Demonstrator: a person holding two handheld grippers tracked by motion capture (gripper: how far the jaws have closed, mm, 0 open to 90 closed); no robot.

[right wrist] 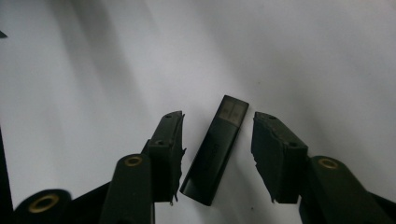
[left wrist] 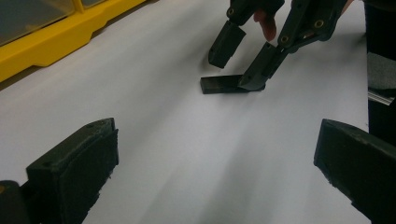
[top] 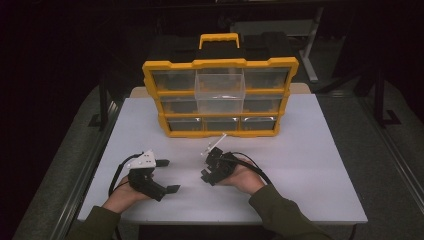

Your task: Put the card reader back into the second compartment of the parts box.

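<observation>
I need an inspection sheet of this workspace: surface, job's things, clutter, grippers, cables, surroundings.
Surface: white table top, bare around the work.
Job's things: small flat black stick lying on the table; yellow organizer with clear drawers standing upright at the back, one middle drawer pulled out.
Clutter: nothing seen.
Grippers: right gripper straddles the stick, pads not yet pressing; left gripper open, holding nothing.
Cables: a black cable trails from the right gripper, another from the left.
Surroundings: dark room, metal frames beside the table.
</observation>
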